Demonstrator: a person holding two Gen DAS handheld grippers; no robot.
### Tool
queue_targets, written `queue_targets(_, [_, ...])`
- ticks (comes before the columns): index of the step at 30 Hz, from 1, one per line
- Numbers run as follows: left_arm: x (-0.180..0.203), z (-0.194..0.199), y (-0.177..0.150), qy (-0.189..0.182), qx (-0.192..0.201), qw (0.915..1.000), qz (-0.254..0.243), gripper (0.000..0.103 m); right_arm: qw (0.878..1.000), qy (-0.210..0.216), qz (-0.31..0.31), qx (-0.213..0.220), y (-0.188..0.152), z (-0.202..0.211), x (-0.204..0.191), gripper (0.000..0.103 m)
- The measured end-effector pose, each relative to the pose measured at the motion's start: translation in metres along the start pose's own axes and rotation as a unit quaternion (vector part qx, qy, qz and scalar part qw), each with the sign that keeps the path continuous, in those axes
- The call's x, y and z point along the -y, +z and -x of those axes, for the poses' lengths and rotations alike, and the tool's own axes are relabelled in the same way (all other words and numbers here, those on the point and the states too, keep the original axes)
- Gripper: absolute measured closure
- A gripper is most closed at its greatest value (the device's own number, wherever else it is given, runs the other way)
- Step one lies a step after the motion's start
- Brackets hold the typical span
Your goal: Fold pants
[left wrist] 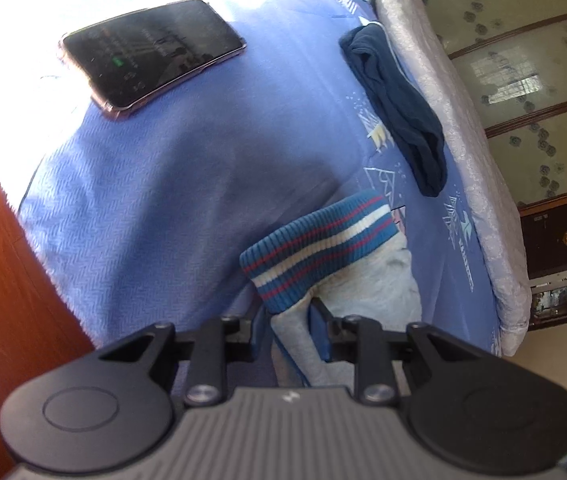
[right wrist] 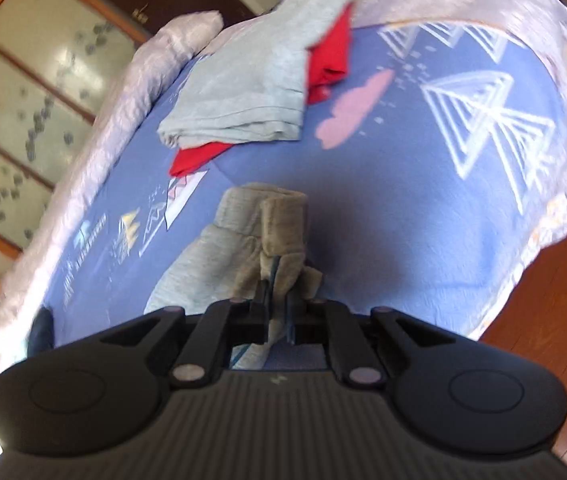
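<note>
The left gripper (left wrist: pixel 289 322) is clamped on the grey pants (left wrist: pixel 367 280) just below their striped waistband (left wrist: pixel 319 240), the grey cloth pinched between its 2 jaws. The right gripper (right wrist: pixel 279 308) is likewise closed on the other end of the pants (right wrist: pixel 251 240), gripping the bunched cloth just behind the 2 leg cuffs (right wrist: pixel 279 208), which stand side by side ahead of its jaws.

With the pants as landmark: they hang or drape over the blue patterned bedspread (right wrist: pixel 403 220), held at both ends. Beyond the waistband lies a dark navy garment (left wrist: pixel 399 108) near the quilted bed edge (left wrist: pixel 443 92); off to the waistband's far left rests a phone (left wrist: pixel 151 54). Beyond the cuffs sits a pile of a light grey garment (right wrist: pixel 251 84) over a red one (right wrist: pixel 329 60).

By my reading the legs are already laid together, since both cuffs sit paired, so the lengthwise fold looks done. What seems left is bringing cuffs to waistband, setting the pants flat and smoothing them.

The middle of the pants is out of both views, so whether they are lifted clear of the bedspread or sagging on it cannot be told. The right view is motion-blurred, and the fingertips are mostly buried in cloth
</note>
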State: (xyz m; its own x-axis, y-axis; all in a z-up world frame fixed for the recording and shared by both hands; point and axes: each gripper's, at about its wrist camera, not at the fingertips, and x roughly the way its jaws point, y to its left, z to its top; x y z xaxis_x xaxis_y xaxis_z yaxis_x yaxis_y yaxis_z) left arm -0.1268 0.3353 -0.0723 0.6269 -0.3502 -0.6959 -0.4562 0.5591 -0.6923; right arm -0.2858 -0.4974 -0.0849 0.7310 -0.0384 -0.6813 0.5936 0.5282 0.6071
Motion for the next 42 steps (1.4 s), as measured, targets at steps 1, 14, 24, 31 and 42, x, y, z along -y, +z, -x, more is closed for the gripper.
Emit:
queue_targets(1, [-0.002,0.0,0.0,0.001,-0.001,1.0,0.004,0.072,1.0,-0.005,-0.007,0.002,0.0,0.0,0.0,0.093])
queue_targets(14, [0.075,0.06,-0.006,-0.064,0.037,0.9906,-0.115,0.058,0.981,-0.043,0.126,0.139,0.026,0.045,-0.056,0.062])
queue_targets(24, [0.333,-0.112,-0.208,-0.112,-0.155,0.791,-0.581,0.056,0.982,-0.017,0.165,0.089,0.015,0.001,-0.049,0.062])
queue_targets(31, [0.369,-0.192,-0.32,-0.095,-0.213,0.618,-0.751,0.067,0.986,-0.008,0.15,0.075,0.003,-0.003,-0.031,0.062])
queue_targets(42, [0.368,-0.217,-0.342,-0.101,-0.259,0.5924,-0.756,0.076,0.983,0.006,0.168,0.069,0.0,-0.005,-0.028,0.062])
